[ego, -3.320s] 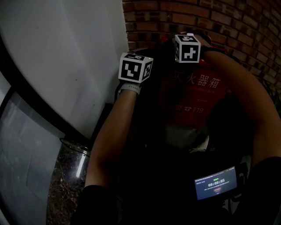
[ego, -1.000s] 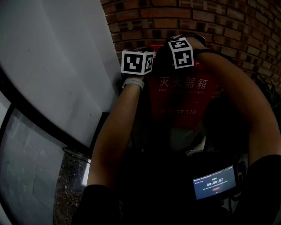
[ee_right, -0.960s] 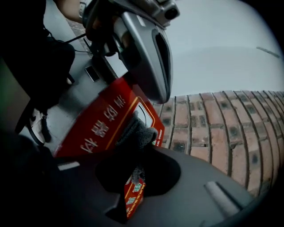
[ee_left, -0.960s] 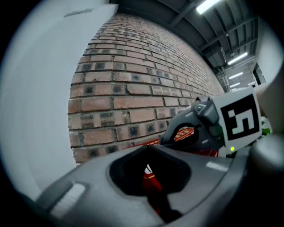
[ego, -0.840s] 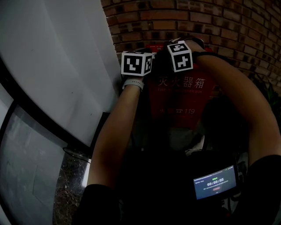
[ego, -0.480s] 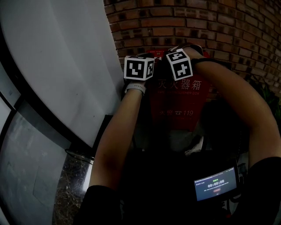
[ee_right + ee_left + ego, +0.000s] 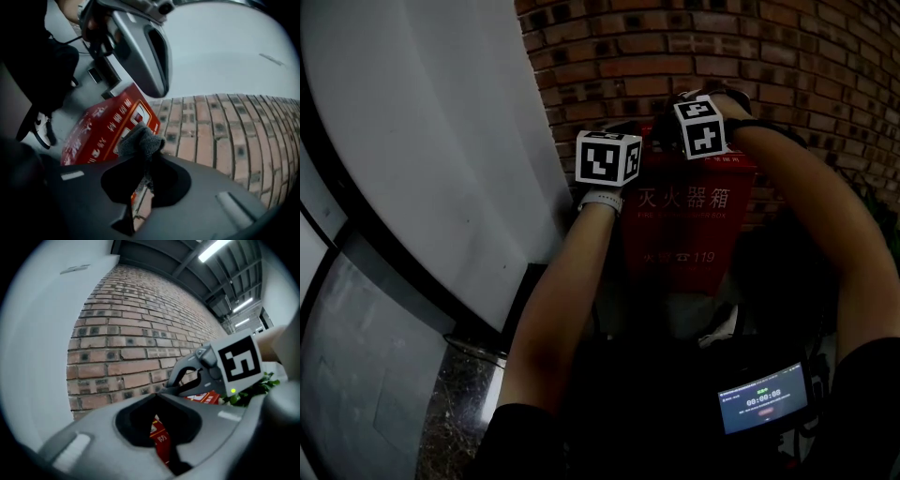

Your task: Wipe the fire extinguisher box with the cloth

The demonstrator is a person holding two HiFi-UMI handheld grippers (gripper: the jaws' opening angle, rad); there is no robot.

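2 grippers are up at the top of the red fire extinguisher box (image 7: 684,225), which stands against the brick wall (image 7: 675,56) just beside a white wall (image 7: 422,141). in the left gripper view we see the left gripper (image 7: 156,395) with its jaws meeting at the tips and nothing caught between them; a strip of the red box shows through the hollow behind the tips. the right gripper (image 7: 142,158) is clamped on the grey cloth (image 7: 140,138), whose bunched end sticks out past the jaw tips and overlaps the box's upper corner next to the bricks; we cannot tell whether the cloth touches the box. in the head view the left marker cube (image 7: 609,157) sits at the box's upper left corner and the right marker cube (image 7: 701,127) above its top edge, near each other but apart. the left forearm (image 7: 558,300), with a pale watch band (image 7: 600,200) at the wrist, and the right forearm (image 7: 816,206) reach up from the bottom of that view. white characters and the digits 119 run across the box's front. a small lit screen (image 7: 766,394) glows low at the right. past the right gripper, the left gripper view shows green leaves (image 7: 255,389), and strip lights (image 7: 215,249) on the ceiling. a shoe (image 7: 44,129) rests on the floor at the left of the right gripper view.
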